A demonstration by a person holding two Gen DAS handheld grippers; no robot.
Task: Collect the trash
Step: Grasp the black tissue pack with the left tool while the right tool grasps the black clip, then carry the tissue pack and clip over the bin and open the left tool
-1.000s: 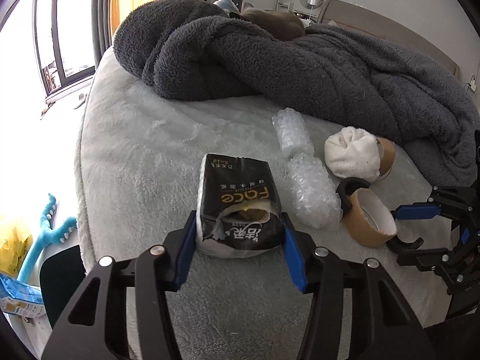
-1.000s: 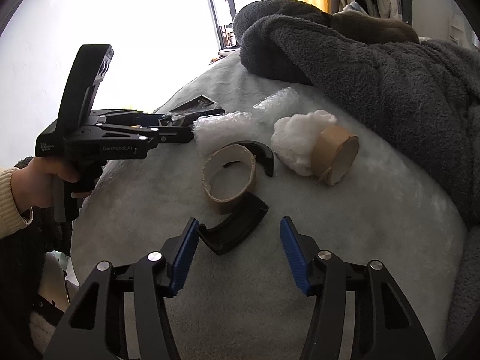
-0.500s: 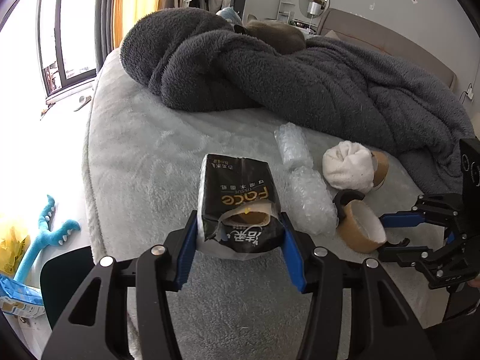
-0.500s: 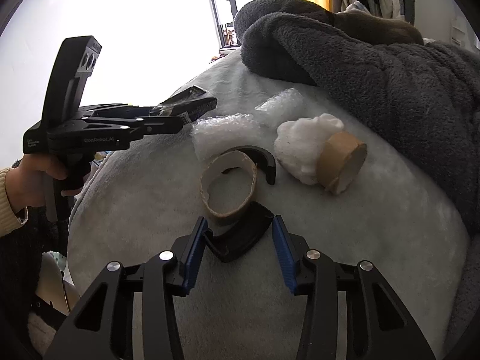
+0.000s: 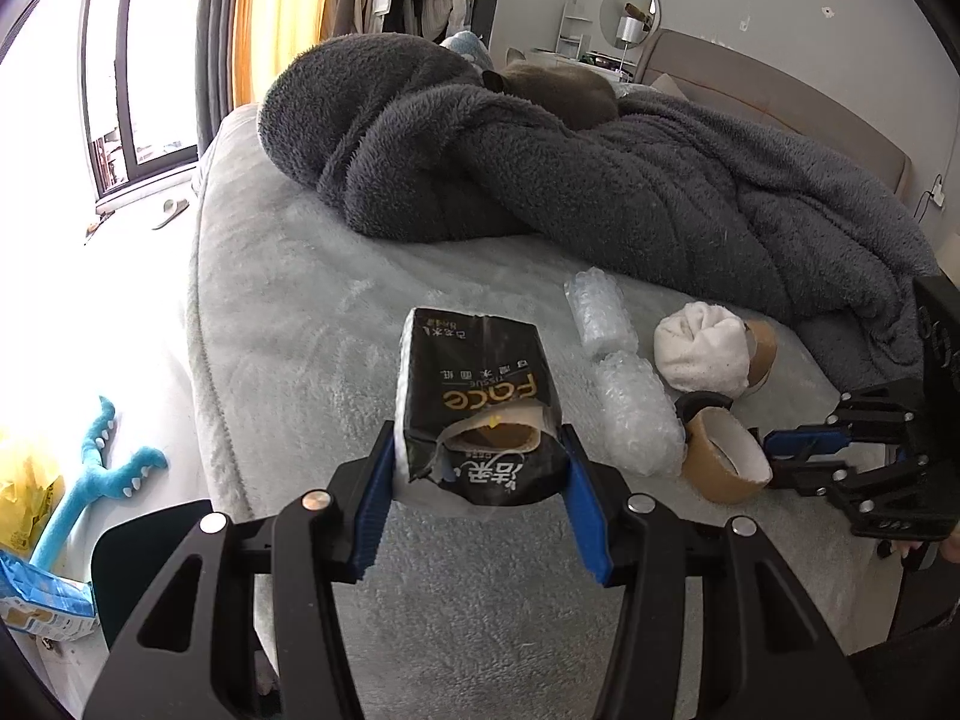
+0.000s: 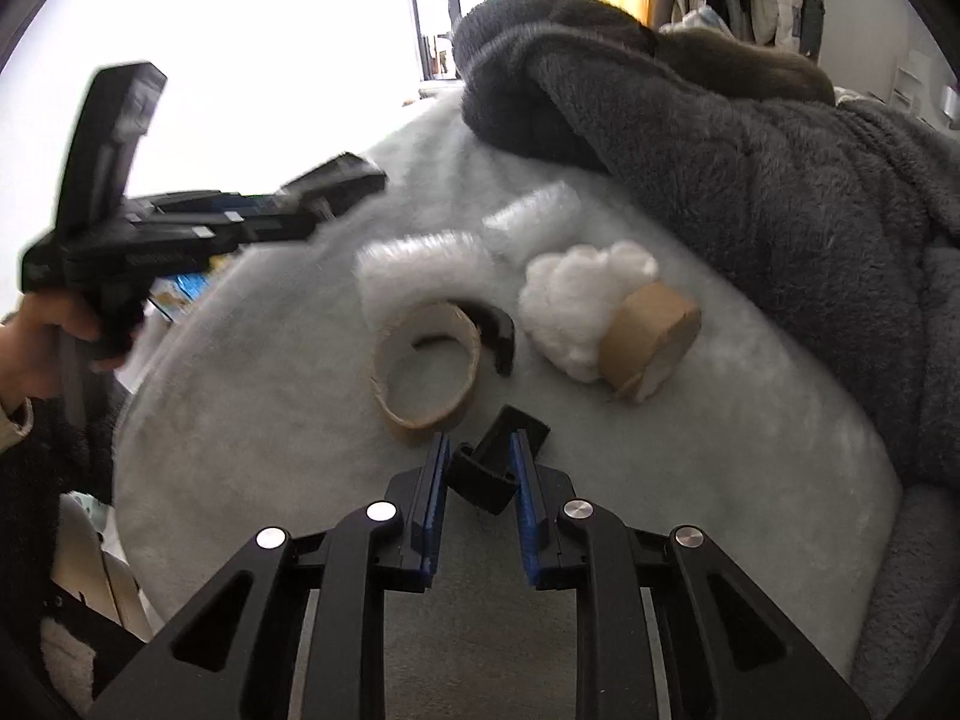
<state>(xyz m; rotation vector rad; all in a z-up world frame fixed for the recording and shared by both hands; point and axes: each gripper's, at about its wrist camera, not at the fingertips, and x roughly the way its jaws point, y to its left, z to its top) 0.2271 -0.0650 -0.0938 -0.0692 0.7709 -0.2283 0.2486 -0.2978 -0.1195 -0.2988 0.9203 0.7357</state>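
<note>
My left gripper [image 5: 477, 465] is shut on a black tissue pack [image 5: 480, 402] and holds it above the grey bed [image 5: 288, 312]; it also shows at the left of the right wrist view [image 6: 336, 192]. My right gripper [image 6: 479, 468] is shut on a curved black plastic piece [image 6: 498, 456] lying on the bed. Just beyond it lie an empty cardboard tape ring [image 6: 426, 372], a second black curved piece [image 6: 498, 330], bubble wrap [image 6: 420, 270], a white wad [image 6: 570, 300] and a brown tape roll [image 6: 648, 336].
A dark grey fleece blanket [image 5: 600, 180] is heaped across the far side of the bed. The bed edge drops at the left; a blue plush toy [image 5: 96, 474] and a yellow bag [image 5: 18, 492] lie on the floor below.
My right gripper moved forward and closed its fingers onto the curved black piece. My left gripper lifted the tissue pack and drew it back to the left.
</note>
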